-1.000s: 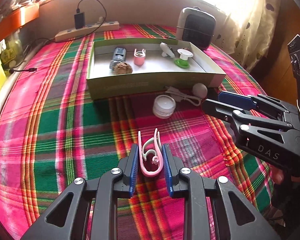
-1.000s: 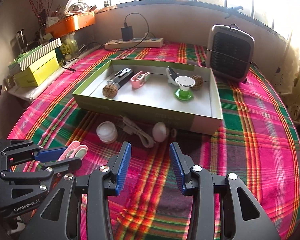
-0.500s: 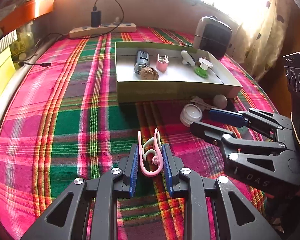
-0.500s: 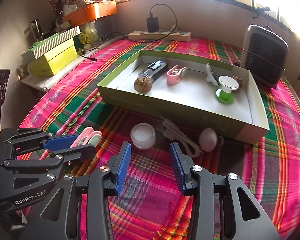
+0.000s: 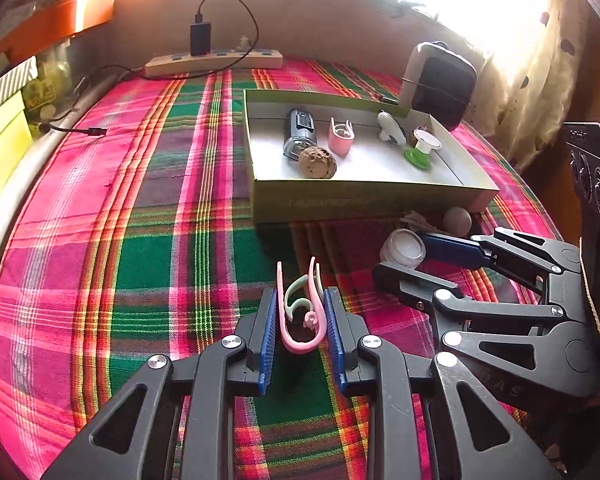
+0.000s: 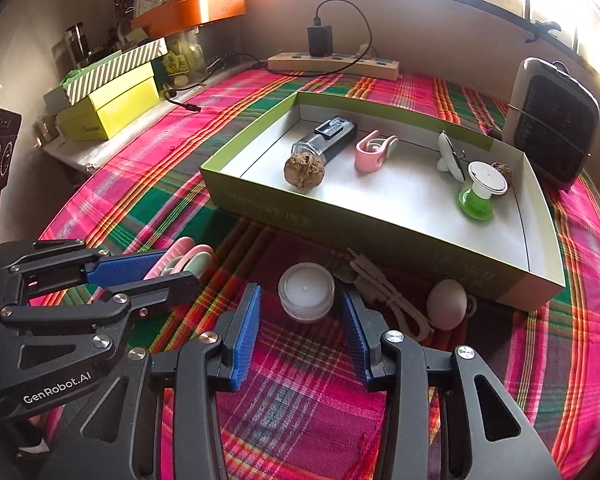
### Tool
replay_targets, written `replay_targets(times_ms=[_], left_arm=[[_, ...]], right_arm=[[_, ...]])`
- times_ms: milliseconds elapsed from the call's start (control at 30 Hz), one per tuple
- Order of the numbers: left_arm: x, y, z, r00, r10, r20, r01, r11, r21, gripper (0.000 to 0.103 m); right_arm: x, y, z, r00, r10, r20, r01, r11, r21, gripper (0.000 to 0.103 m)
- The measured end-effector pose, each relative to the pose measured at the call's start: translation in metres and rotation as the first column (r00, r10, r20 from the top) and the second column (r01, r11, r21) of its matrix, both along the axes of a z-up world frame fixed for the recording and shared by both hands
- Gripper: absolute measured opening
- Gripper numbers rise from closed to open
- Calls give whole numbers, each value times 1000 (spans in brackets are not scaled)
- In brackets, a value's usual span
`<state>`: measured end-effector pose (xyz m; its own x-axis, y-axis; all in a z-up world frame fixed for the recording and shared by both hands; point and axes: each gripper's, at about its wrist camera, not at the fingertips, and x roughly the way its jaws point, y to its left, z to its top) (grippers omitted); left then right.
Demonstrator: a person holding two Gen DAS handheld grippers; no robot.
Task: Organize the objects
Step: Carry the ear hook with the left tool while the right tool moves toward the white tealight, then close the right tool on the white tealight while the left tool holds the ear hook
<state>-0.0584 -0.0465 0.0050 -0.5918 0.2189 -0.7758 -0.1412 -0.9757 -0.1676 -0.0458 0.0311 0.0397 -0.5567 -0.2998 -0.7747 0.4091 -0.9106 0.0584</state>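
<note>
Lying along the far left edge are a yellow box [image 6: 112,110] with a striped box [image 6: 116,70] stacked on it, and above them an orange tray [image 6: 190,10] on the sill. A power strip [image 6: 334,65] with a black charger [image 6: 320,40] plugged in sits at the far side of the plaid cloth [image 5: 100,240] covering the surface.

At the near left, the left gripper [image 5: 300,320] is clenched on a pink clip [image 5: 298,312], its blue fingers [image 5: 269,322] pressing the clip's two sides; the clip's prongs point away toward the far side. In the right wrist view the same clip [image 6: 182,260] shows between that gripper's fingers, held just above the cloth.

In the middle stands a shallow green tray [image 6: 260,206] holding, from left to right, a walnut [image 6: 304,170] touching a dark lighter-like case [image 6: 328,138], a second pink clip [image 6: 374,150], a white oval piece [image 6: 450,156], and a green-and-white stand [image 6: 480,188] with a small brown nut [image 6: 502,168] behind it.

Near the tray's front wall, the right gripper [image 6: 300,320] is released, its fingers [image 6: 244,332] spread on either side of a small clear jar [image 6: 306,296] without touching it. Right of the jar lie a white cable [image 6: 384,296] and a pale egg-shaped ball [image 6: 446,304]. At the far right stands a small heater [image 6: 552,124], beside a curtain [image 5: 540,60].
</note>
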Motion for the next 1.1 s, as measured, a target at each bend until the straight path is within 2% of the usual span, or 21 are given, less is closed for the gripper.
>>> replay_targets(times_ms=[267,567,1100], left_arm=[[-2,0,0,1000,0,-1,0,1000,-1,21],[-1,1,0,1000,1,-1,-1,1000,-1,21],[-2,2,0,1000,2,1,-2,1000,-2,21]], right_arm=[[-1,-5,-1,1000,1,-11,-1,999,36,41],[1,-4,-1,1000,-3,-19,4,999,45,28],[1,-5,0,1000,-6,-19,7,999,48,28]])
